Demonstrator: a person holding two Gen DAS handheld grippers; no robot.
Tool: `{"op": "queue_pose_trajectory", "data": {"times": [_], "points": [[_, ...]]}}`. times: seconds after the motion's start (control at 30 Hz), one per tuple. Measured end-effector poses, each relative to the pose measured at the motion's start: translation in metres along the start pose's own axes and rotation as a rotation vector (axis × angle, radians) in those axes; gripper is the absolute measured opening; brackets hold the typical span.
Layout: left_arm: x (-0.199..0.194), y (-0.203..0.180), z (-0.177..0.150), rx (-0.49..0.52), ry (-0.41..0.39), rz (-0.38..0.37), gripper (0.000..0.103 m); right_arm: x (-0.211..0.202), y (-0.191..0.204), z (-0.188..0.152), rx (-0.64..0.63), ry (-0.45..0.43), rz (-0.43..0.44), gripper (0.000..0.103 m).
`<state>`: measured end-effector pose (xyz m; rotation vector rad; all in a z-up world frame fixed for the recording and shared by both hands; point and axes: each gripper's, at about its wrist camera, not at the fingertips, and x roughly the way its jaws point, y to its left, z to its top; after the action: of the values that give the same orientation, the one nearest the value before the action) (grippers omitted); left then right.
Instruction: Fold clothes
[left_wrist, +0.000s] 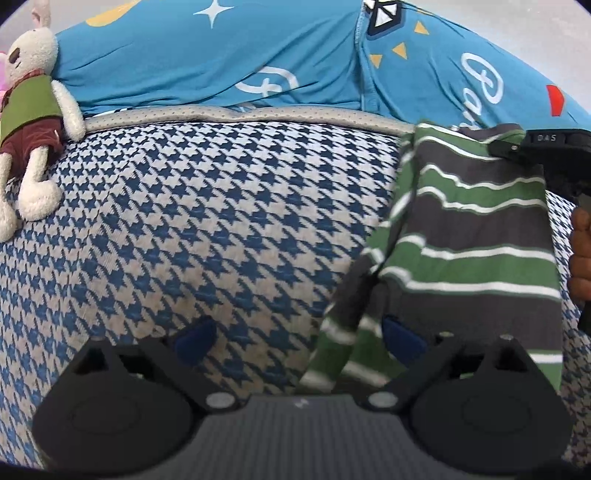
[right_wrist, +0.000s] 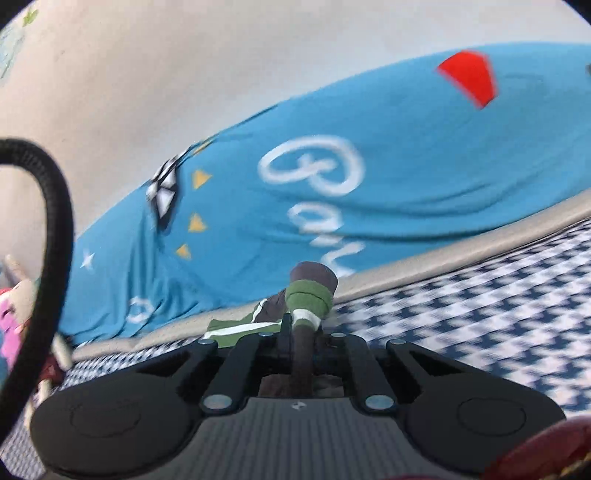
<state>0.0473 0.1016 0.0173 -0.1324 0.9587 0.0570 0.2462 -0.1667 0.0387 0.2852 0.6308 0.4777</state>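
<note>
Fold in hand: striped shirt (left_wrist: 476, 236) lifted.
Right gripper (right_wrist: 301, 328) clamps its cloth; left gripper (left_wrist: 299, 339) gapes empty (needs a hem), over the bed (left_wrist: 207, 206).

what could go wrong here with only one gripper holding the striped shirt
1. Only the right gripper pinches the green, grey and white striped shirt, by a bunched bit; it might slip out.
2. The left gripper is open, with a dangling sleeve at its right finger; closing now may catch only that sleeve.
3. The hanging shirt may drag across the blue houndstooth bedcover and crease.
</note>
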Motion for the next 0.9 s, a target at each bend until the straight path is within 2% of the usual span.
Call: {"op": "queue_pose_trajectory", "data": {"times": [0.27, 0.5, 0.9], "points": [[-0.008, -0.009, -0.002, 0.03, -0.015, -0.005, 0.099, -0.053, -0.049, 0.015, 0.096, -0.076, -0.203, 0.009], [-0.015, -0.015, -0.003, 0.045, -0.031, -0.012, 0.099, -0.103, -0.091, 0.022, 0.151, -0.141, -0.322, 0.009], [-0.03, -0.042, -0.007, 0.113, -0.058, -0.043, 0.099, -0.166, -0.14, 0.009, 0.229, -0.159, -0.523, 0.009]]}}
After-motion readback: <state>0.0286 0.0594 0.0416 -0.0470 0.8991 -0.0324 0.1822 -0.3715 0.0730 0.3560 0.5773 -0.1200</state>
